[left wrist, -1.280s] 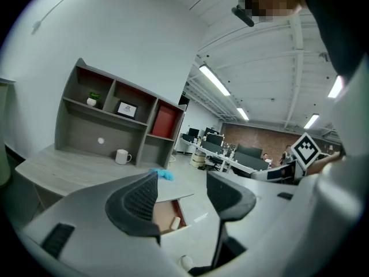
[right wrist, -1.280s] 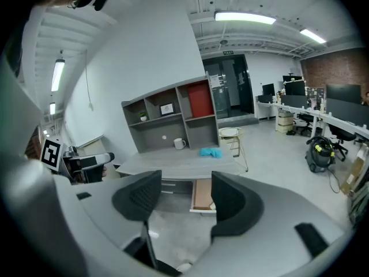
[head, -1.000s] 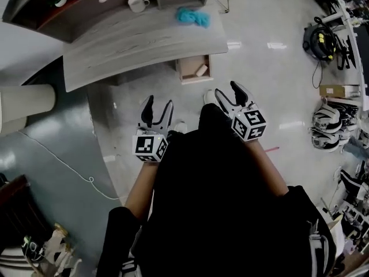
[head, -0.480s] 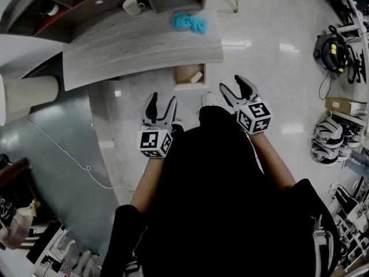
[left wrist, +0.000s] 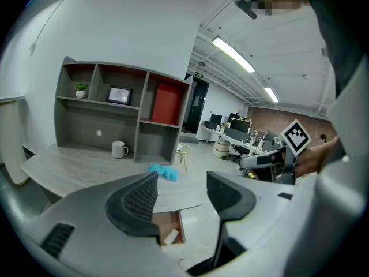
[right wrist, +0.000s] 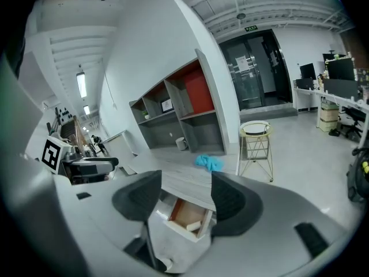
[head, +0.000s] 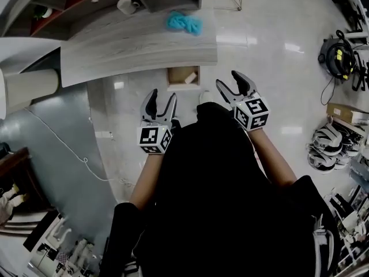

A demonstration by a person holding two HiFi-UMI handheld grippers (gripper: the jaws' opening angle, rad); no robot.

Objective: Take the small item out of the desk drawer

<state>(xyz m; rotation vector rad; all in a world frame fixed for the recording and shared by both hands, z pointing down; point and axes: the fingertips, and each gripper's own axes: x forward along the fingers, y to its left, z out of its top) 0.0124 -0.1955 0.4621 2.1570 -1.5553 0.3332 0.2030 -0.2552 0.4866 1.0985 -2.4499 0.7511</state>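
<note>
A: Where do we see the small item (head: pixel 189 76)?
B: In the open drawer (head: pixel 183 86) under the desk (head: pixel 138 45), farther off than our tongs, well apart from both.
A: Our jaws?
B: Spread on both the left gripper (head: pixel 161 97) and the right gripper (head: pixel 229 81).

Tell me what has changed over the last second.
Little: the head view drifted, so the desk and its open drawer sit slightly further left in frame. Nothing was taken hold of or let go. The left gripper and right gripper hang open and empty short of the drawer as before, and the small item lies in it untouched.
</note>
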